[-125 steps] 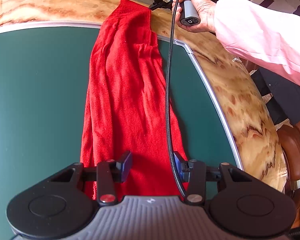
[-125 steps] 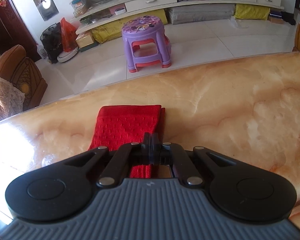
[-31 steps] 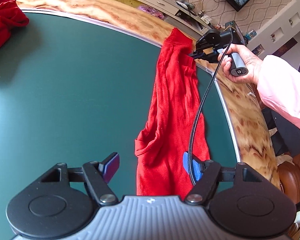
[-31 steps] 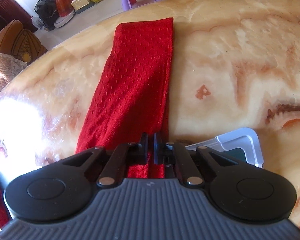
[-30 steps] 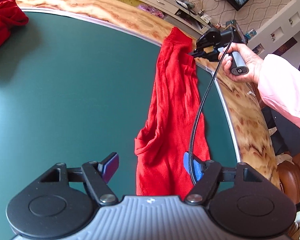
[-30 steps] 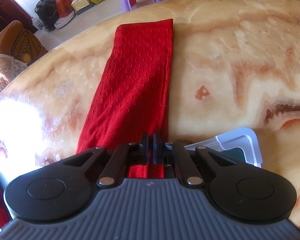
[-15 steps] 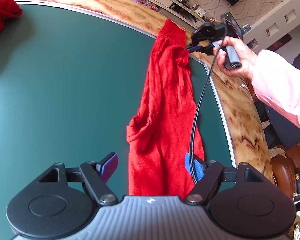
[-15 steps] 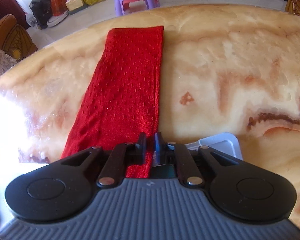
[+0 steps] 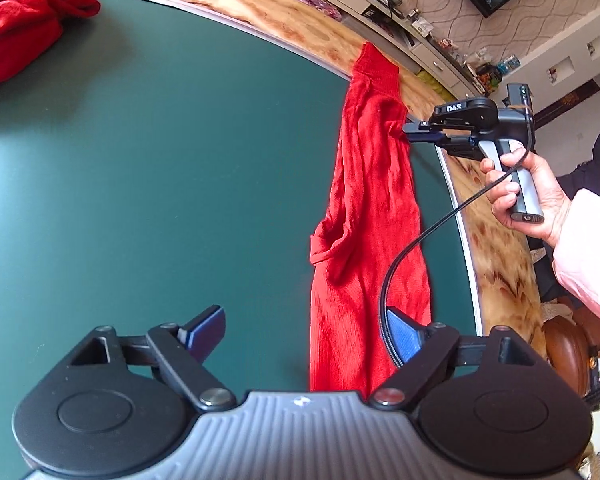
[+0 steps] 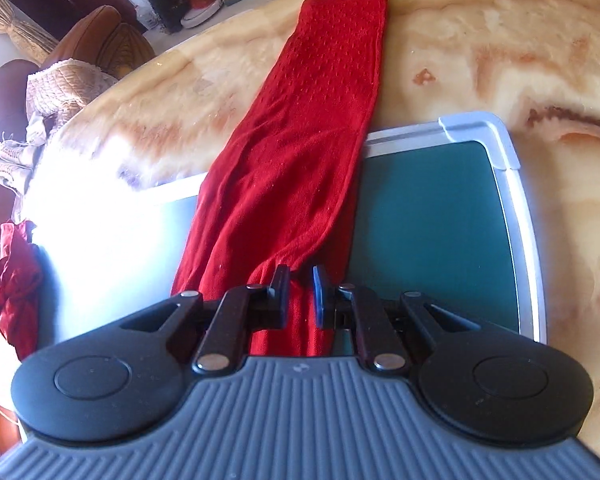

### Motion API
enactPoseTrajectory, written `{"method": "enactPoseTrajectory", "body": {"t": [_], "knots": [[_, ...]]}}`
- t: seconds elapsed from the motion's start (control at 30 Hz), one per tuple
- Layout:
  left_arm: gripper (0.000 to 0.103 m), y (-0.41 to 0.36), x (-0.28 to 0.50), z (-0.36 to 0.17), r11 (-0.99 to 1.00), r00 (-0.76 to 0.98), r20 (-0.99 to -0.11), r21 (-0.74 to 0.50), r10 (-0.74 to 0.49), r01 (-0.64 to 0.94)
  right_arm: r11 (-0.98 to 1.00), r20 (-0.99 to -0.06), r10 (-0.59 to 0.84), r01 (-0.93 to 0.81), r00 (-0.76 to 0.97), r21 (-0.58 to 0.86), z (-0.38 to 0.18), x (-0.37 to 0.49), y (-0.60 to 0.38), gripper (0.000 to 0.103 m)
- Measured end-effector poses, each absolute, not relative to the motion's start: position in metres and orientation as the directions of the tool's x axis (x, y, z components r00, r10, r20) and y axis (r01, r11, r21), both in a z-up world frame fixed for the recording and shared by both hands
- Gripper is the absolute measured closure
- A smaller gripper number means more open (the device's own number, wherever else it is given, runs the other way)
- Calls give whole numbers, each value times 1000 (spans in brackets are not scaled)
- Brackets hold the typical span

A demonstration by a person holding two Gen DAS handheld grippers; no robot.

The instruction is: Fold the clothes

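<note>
**Both grippers let go of the red top**

The red top [image 9: 366,216] lies long and thin on the green mat [image 9: 160,168], its far end on the marble table [image 10: 480,60]. The right gripper [image 10: 300,292] has just opened a little and pulled back. The left gripper [image 9: 304,330] has opened wider, pinching nothing. Next fold, probably.

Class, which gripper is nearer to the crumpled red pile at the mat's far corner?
Left. The left gripper hovers over the green mat that holds the crumpled red pile. The right gripper is beyond the long red garment.
</note>
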State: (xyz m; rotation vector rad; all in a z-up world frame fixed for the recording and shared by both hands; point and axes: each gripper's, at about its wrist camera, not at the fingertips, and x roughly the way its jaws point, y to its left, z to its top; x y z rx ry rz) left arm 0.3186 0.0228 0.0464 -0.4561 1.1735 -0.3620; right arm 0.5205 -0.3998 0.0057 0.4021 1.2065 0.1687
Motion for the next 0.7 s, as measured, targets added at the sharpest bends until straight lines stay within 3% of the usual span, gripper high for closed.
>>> {"method": "enactPoseTrajectory", "body": {"t": [0.2,0.27,0.43,0.7], "knots": [[14,20,314,58,849,330,-788,-520,-519,94,920,-868,329,80,371,383,3,523,-394,88],[14,22,313,65,849,337,-784,-516,-521,113,927,-877,308,90,368,363,3,523,-394,98],[14,17,309,89,867,379,-780,-443,-498,228,941,-886,228,144,404,307,14,514,-400,99],[14,-19,312,64,859,317,-803,-431,-505,278,957,-921,151,179,359,227,2,520,-395,99]]}}
